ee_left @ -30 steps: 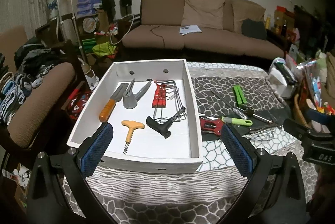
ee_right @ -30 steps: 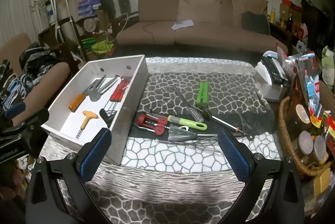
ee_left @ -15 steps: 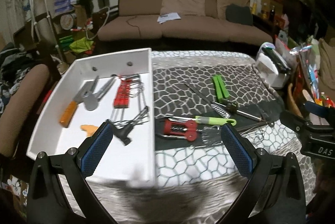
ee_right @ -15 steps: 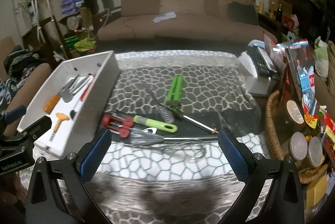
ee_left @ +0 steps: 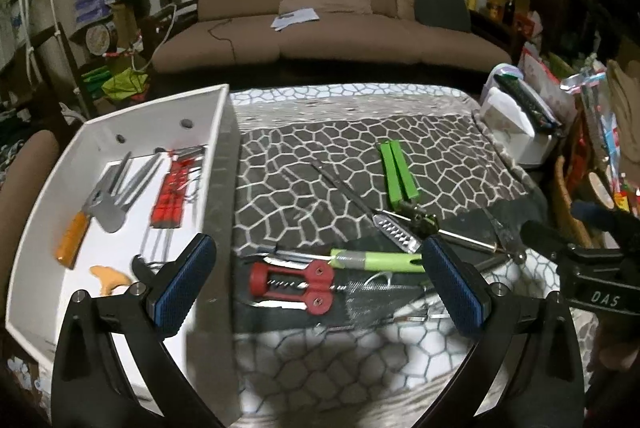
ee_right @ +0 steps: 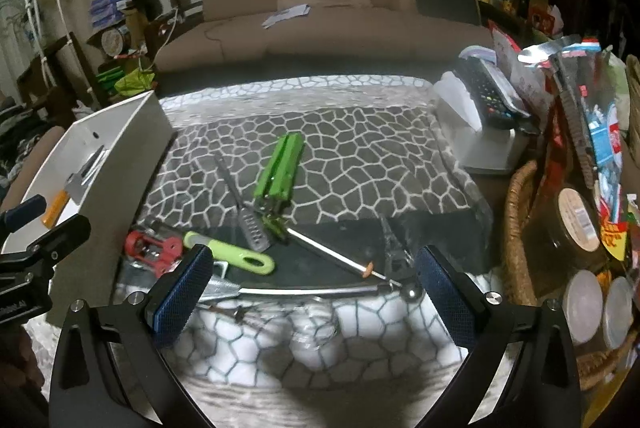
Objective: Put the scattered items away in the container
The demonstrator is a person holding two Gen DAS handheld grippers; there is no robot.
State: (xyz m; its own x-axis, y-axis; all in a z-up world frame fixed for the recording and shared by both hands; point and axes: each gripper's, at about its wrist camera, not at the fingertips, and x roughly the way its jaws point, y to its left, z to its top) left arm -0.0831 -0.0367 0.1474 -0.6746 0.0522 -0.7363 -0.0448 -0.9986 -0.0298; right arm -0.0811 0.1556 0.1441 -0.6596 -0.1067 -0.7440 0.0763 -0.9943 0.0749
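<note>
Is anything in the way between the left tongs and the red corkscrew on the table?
No. The left tongs are open with the red corkscrew showing right between the fingers, nothing on top of it. The white box wall stands just to its left.

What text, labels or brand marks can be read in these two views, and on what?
"DAS": on the right gripper's black body, left wrist view.
Print on the left gripper's body, right wrist view: blurred, unreadable.
Jar label and snack packets: too small and blurred.
</note>
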